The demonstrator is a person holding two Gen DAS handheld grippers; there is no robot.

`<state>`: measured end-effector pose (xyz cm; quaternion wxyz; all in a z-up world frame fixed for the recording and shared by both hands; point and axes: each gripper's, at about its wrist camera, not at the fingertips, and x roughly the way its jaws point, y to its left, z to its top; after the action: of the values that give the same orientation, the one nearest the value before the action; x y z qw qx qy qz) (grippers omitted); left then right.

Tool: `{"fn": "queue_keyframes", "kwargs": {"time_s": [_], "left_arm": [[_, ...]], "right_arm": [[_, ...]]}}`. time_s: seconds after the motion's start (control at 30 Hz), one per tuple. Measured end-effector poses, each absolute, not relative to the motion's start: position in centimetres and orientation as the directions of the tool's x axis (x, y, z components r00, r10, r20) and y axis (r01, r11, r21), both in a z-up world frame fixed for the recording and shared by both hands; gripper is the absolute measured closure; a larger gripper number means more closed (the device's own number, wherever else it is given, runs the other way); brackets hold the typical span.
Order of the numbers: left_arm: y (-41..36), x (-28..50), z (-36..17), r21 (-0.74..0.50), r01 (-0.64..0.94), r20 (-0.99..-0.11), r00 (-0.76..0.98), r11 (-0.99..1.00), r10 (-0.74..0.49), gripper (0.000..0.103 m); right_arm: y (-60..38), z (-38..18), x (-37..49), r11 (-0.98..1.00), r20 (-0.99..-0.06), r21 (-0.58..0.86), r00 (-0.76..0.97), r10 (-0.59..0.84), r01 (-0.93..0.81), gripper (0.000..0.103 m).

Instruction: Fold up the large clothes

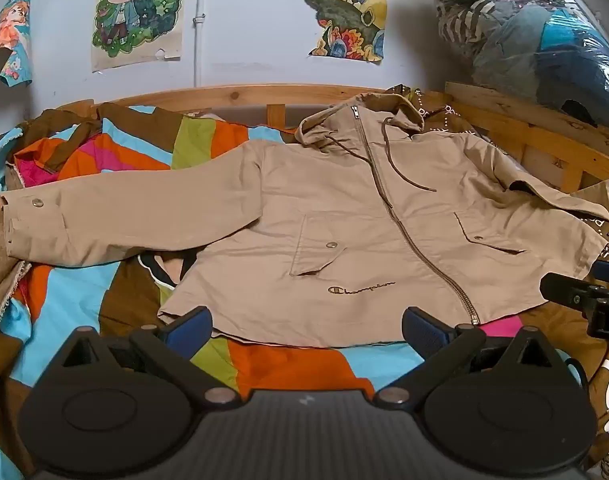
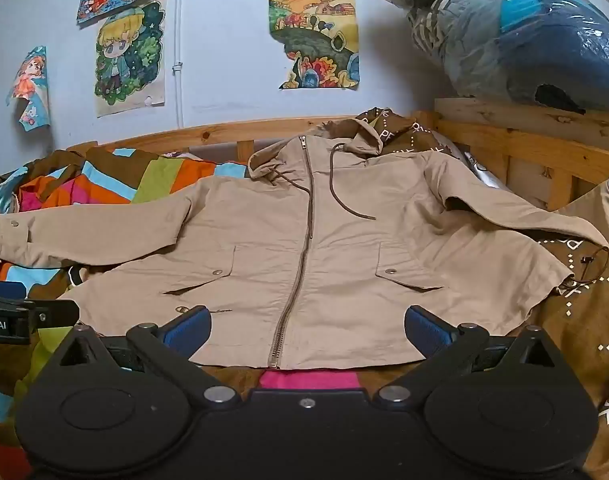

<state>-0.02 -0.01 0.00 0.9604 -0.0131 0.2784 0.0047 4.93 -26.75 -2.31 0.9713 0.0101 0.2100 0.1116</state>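
Jacket [image 1: 344,216] lies zipped and flat on the bed; both the left hand-held gripper [image 1: 306,330] and the right hand-held gripper [image 2: 307,328] hover wide open, empty. Best take a sleeve cuff [image 1: 28,220] first and fold it inward.

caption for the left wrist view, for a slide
Open left hand-held gripper hovers at the hem of a zipped beige jacket spread flat on a colourful bedspread.

One tan jacket [image 2: 304,248], four wall posters [image 2: 128,60], one bagged bundle [image 2: 524,32], two tongs [image 2: 306,330].
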Motion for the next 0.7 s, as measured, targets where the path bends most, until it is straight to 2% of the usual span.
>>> {"fn": "queue_keyframes", "kwargs": {"time_s": [0.7], "left_arm": [[0.02,-0.05,0.03,-0.024,-0.014,-0.537,0.843,1.000,0.000,0.001]], "right_arm": [[-26.78,-2.48,5.06,0.975,-0.403,0.067,0.888,0.221,-0.212,0.001]]}}
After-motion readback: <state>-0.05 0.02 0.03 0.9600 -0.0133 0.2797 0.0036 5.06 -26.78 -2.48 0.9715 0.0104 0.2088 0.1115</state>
